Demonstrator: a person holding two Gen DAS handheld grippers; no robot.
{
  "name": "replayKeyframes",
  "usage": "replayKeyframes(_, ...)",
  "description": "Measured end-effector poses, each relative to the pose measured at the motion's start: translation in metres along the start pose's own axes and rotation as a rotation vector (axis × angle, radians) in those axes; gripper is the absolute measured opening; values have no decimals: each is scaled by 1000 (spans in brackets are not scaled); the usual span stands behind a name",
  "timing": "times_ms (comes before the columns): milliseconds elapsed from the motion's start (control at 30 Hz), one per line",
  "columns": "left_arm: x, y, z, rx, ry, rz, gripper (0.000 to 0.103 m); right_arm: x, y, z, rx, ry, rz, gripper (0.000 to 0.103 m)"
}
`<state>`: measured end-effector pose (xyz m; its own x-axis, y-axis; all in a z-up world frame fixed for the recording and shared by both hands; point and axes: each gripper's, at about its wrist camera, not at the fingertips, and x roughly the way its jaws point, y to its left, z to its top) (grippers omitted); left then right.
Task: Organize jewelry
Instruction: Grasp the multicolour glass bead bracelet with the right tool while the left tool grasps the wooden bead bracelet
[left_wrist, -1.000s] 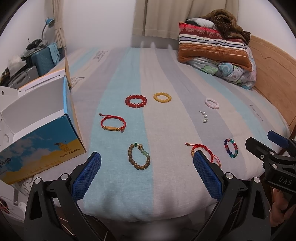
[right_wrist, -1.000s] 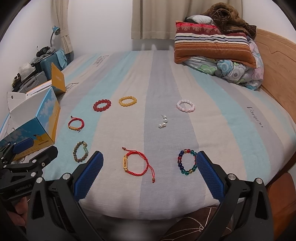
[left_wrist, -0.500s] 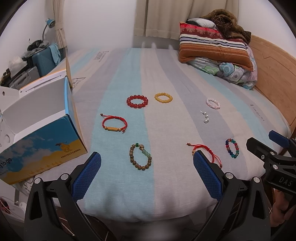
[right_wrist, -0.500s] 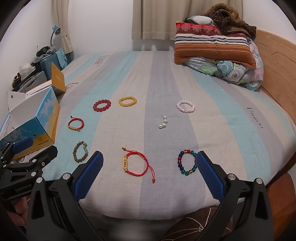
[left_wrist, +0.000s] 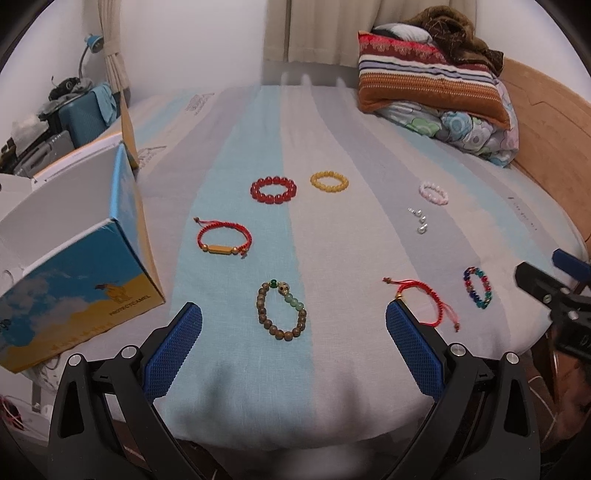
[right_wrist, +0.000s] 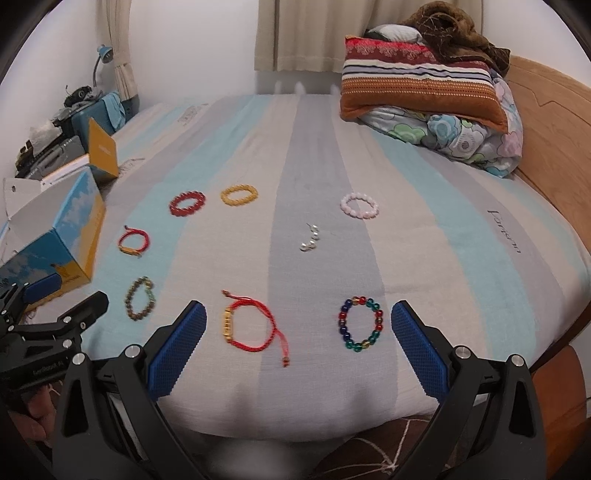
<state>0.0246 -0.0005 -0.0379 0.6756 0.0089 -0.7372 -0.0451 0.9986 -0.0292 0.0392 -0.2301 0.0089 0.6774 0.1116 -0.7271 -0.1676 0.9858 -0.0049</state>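
Gaping empty, both tools — left tool, right tool — earrings blurred.

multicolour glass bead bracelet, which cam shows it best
The right wrist view: the multicolour bead bracelet lies close and nearly face-on as an open ring between the open fingers. The left wrist view shows it small and foreshortened near the right edge, beside the right gripper.
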Motion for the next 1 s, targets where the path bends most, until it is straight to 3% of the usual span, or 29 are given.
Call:
replayKeyframes(433,67,6,0,-16,92,-4,97,65,-39,-11,15,129,-59,96)
replayKeyframes(633,93,8,-6,-14,132,29,97,95,-53,-23,17,198,-73,94)
replayKeyframes(900,110,13,-12,-17,147,55,93,111,-46,-31,-14,220,-62,93)
replayKeyframes(1000,111,12,-12,-4,143,67,91,122,-49,-35,-7,254,-73,86)
